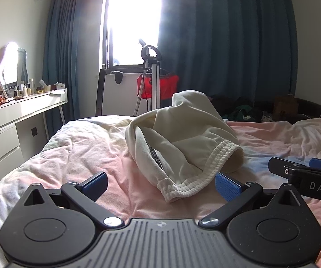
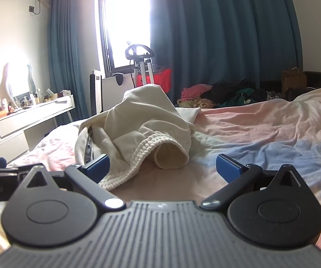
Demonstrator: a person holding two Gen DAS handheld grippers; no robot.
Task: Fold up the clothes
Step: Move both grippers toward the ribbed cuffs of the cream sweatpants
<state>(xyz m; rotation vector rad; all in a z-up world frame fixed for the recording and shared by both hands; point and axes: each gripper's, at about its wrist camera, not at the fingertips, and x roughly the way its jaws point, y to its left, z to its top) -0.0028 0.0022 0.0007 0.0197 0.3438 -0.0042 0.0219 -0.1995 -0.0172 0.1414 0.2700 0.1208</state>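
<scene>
The bed (image 1: 75,151) fills most of both views, covered by a soft, rumpled blanket in pale pink with a light blue patch and whitish areas toward its edges. Behind it hang heavy blue curtains (image 1: 223,44) in long vertical folds, parted around a window (image 1: 133,22) so bright that nothing outside can be made out.

On the blanket lies the cream garment (image 1: 182,138), a thick, fleecy piece heaped into a tall lump rather than spread flat. A ribbed elastic hem (image 2: 160,143) curls open toward the cameras like a tube, and a dark printed tape runs along an inner seam; its lettering is too small to read. What kind of garment it is cannot be told from the bundle.

The left claw (image 1: 161,185) is held low over the blanket, tilted slightly downward, just short of the garment's near cuff. Its jaws stand wide apart with blue ribbed pads, and nothing is between them. The right claw (image 2: 162,167) sits beside it at about the same height, jaws equally wide, its left pad close to the ribbed hem but not pressing on it. Each claw's black body shows at the edge of the other's view, cut off by the frame.

A white dressing tabletop (image 2: 37,111) at the left carries small bottles and a mirror, washed out by glare. A garment steamer stand (image 1: 151,76) with something red (image 1: 160,84) behind it stands under the window. A dark pile of clothes (image 2: 227,93) lies beyond the bed.
</scene>
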